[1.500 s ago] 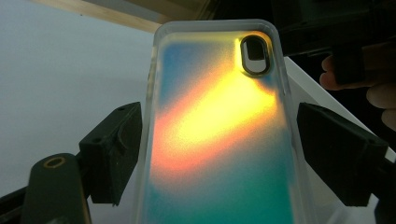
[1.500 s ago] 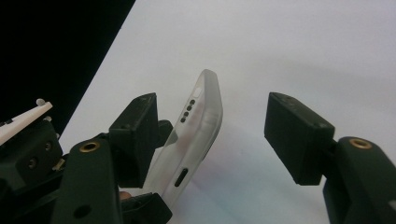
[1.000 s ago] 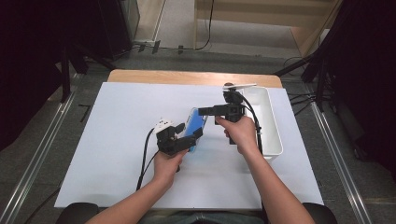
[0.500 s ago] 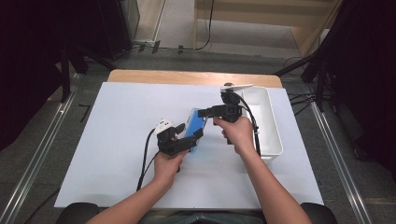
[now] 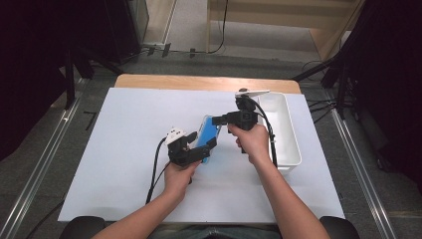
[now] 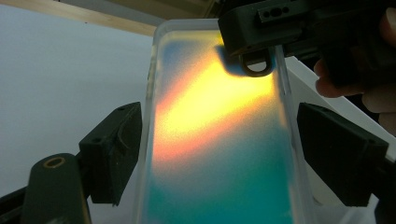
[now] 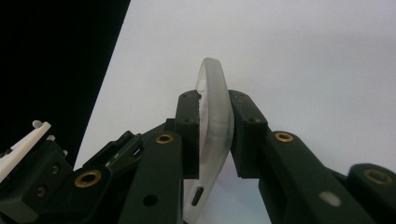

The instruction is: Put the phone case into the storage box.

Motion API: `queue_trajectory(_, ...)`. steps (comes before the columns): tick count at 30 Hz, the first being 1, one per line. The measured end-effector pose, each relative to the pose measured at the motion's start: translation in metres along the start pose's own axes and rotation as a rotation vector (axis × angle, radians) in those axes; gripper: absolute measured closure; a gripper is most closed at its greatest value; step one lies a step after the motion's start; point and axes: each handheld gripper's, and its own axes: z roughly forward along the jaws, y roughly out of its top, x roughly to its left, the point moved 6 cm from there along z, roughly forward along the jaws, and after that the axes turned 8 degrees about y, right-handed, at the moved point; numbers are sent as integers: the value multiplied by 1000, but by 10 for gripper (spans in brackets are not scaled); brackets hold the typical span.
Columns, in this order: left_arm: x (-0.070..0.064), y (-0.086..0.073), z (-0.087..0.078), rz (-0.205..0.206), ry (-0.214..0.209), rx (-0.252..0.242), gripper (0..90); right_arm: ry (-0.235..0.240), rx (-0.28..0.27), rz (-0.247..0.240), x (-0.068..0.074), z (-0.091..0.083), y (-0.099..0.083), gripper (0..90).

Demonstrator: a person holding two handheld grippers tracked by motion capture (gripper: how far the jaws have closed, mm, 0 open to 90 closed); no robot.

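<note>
right tool [image 7: 214, 135]: clamped on phone case [image 6: 219, 140] edge | left tool [image 6: 219, 154]: spread wide, jaws flanking case, not touching

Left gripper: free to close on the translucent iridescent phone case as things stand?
Probably yes. The left gripper has its jaws open on either side of the translucent iridescent phone case; the right gripper pinches only its far edge.

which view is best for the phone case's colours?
Left gripper view: the phone case fills the frame face-on, yellow-orange over teal, clear rim visible. The high view shows it small and blue between both grippers. The right gripper view shows its clear edge, pinched between that gripper's jaws.
</note>
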Motion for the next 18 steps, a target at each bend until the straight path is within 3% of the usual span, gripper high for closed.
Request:
queue_trajectory(14,-1,-1,1,35,7,-2,166,17,15,24,3,-1,0,773)
queue_trajectory(18,-1,1,1,30,0,6,165,21,12,28,5,-2,1,775)
